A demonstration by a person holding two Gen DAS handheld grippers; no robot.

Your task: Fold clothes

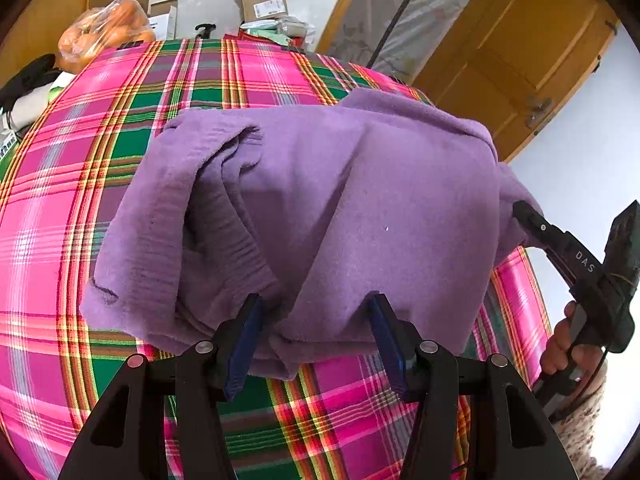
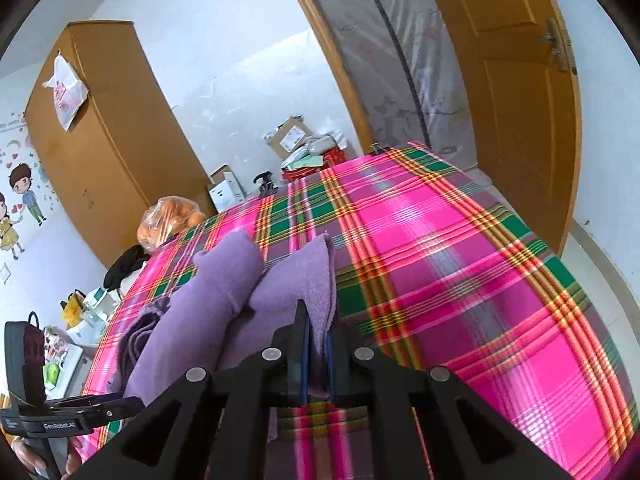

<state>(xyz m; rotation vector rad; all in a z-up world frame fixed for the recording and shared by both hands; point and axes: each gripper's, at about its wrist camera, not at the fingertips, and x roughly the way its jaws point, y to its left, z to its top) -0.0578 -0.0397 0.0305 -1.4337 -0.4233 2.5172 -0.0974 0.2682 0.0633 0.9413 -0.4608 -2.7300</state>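
Purple fleece garment (image 1: 320, 208) lies half-gathered on the plaid bedspread (image 1: 100, 200). In the left wrist view your left gripper (image 1: 316, 340) stands with jaws spread wide, the near hem bunched between them and no pad pressing; close on both layers before you lift. At the garment's right edge, the right gripper (image 1: 524, 212) pinches a corner. In the right wrist view those jaws (image 2: 318, 344) are clamped on that purple edge; carry it across low and taut. Open bedspread lies to the right, but the bed's edge (image 2: 592, 276) and wooden door (image 2: 516, 92) are near
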